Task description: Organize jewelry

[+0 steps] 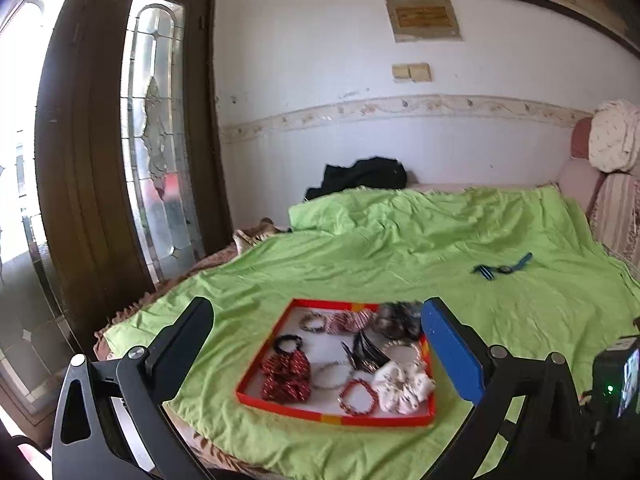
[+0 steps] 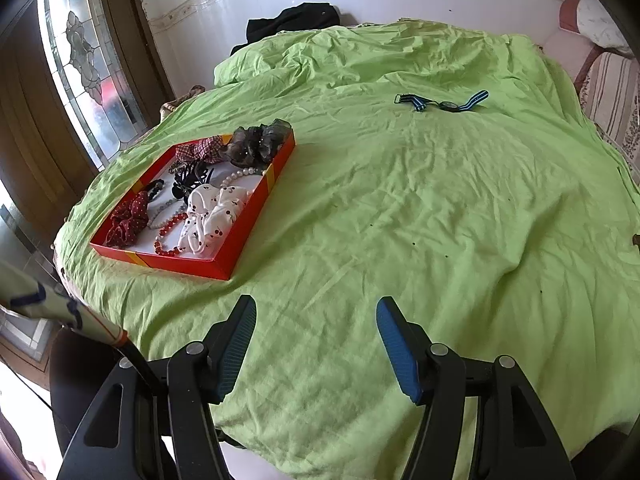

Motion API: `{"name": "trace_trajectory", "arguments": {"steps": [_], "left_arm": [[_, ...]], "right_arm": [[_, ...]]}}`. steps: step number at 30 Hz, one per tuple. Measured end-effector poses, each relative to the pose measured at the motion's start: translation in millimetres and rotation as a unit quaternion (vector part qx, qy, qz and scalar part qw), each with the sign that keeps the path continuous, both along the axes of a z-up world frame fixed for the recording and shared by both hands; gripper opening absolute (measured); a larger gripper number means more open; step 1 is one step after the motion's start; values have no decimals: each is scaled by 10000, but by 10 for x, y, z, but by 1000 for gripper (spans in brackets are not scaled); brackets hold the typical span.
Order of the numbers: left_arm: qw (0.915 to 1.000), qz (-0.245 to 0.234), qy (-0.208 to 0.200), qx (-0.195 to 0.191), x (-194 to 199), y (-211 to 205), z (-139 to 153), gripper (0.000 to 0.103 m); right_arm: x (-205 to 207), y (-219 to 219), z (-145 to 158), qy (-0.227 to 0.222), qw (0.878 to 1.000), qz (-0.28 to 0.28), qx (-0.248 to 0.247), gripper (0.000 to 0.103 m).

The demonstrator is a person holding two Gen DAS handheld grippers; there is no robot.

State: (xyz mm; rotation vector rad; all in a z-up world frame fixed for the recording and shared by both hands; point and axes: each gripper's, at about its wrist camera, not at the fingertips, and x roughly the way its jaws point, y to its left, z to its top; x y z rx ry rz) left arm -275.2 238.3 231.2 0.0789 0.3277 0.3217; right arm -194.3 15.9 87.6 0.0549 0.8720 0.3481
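Note:
A shallow red tray [image 1: 288, 409] [image 2: 236, 246] lies on the green bedsheet. It holds several scrunchies, bead bracelets and a black hair claw [image 1: 366, 354]. A watch with a blue striped strap [image 1: 502, 268] [image 2: 444, 103] lies alone on the sheet, far from the tray. My left gripper [image 1: 316, 320] is open and empty, its fingers either side of the tray and above it. My right gripper [image 2: 316, 312] is open and empty over bare sheet, near the bed's front edge, right of the tray.
A black garment [image 1: 360, 176] lies at the far edge of the bed by the white wall. A wooden door with glass panels [image 1: 156, 128] stands to the left. Pink cushions [image 1: 612, 140] sit at the right end. The other gripper's body [image 1: 616, 384] shows at the right.

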Motion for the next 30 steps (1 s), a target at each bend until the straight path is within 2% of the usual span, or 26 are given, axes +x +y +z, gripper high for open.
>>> {"name": "trace_trajectory", "arguments": {"steps": [7,15,30], "left_arm": [[9986,132,513,-83,116,-39,-189,103],[9874,355,1290,-848,287,263,-474,103],[9846,329,1506,-819,289,291,-716,103]], "right_arm": [[-50,30,28,-94,9999,38,-104,69],[-93,129,23,-196,9993,153,-292,70],[-128,338,109,-217,9976,234,-613,75]]}}
